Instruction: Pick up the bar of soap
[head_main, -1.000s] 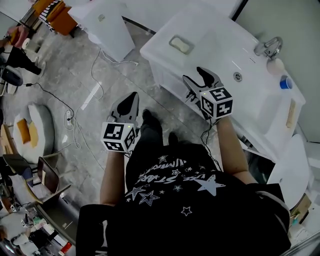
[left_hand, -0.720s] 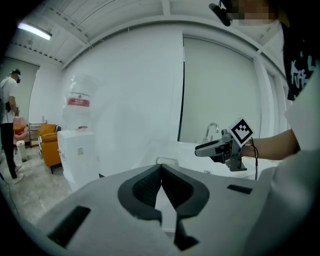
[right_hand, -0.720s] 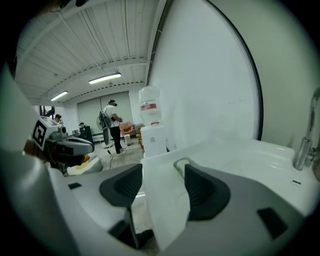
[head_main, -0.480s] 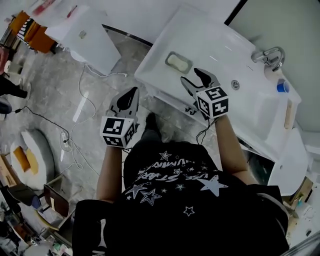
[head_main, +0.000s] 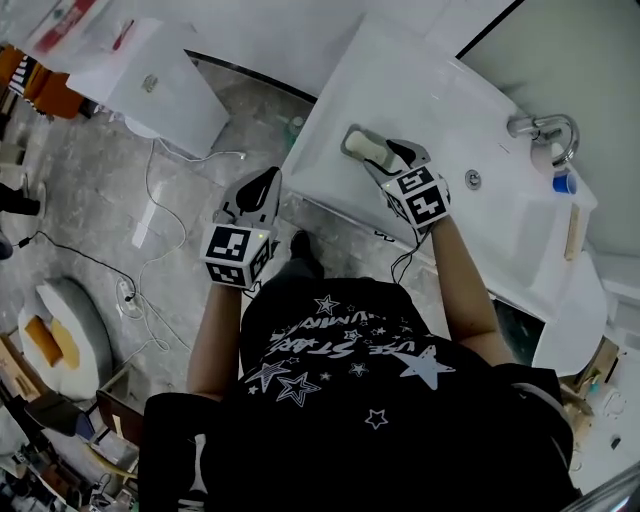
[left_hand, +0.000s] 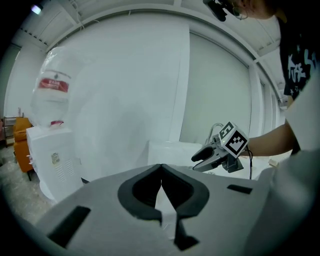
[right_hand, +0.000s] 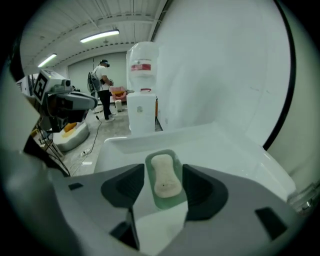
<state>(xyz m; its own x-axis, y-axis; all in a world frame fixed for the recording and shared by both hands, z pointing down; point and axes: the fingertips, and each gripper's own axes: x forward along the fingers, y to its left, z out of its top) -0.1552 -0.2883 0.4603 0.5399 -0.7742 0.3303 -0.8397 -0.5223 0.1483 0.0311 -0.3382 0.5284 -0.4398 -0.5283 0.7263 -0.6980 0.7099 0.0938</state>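
A pale bar of soap (right_hand: 165, 172) lies in a green dish (right_hand: 168, 204) on the white sink counter (head_main: 420, 90), near its left end. My right gripper (right_hand: 164, 186) points down at it, open, and its jaws have just been closing. The soap (head_main: 364, 146) lies ahead in line with the gap, and neither pad touches it. From the head view, the right gripper (head_main: 386, 157) is over the dish (head_main: 349, 135). My left gripper (head_main: 266, 182) hangs shut over the floor beside the counter's front corner, holding nothing. Its tips meet in the left gripper view (left_hand: 161, 167).
A tap (head_main: 545, 127), a drain (head_main: 473, 180) and a blue cup (head_main: 565, 183) are at the counter's right. A water dispenser (right_hand: 141, 95) stands to the left by the wall. Cables (head_main: 160, 200) trail over the floor. A person (right_hand: 105, 95) stands far behind.
Both grippers have moved up the picture toward the counter. The right one went from the counter's front edge to over the soap dish and tipped downward.
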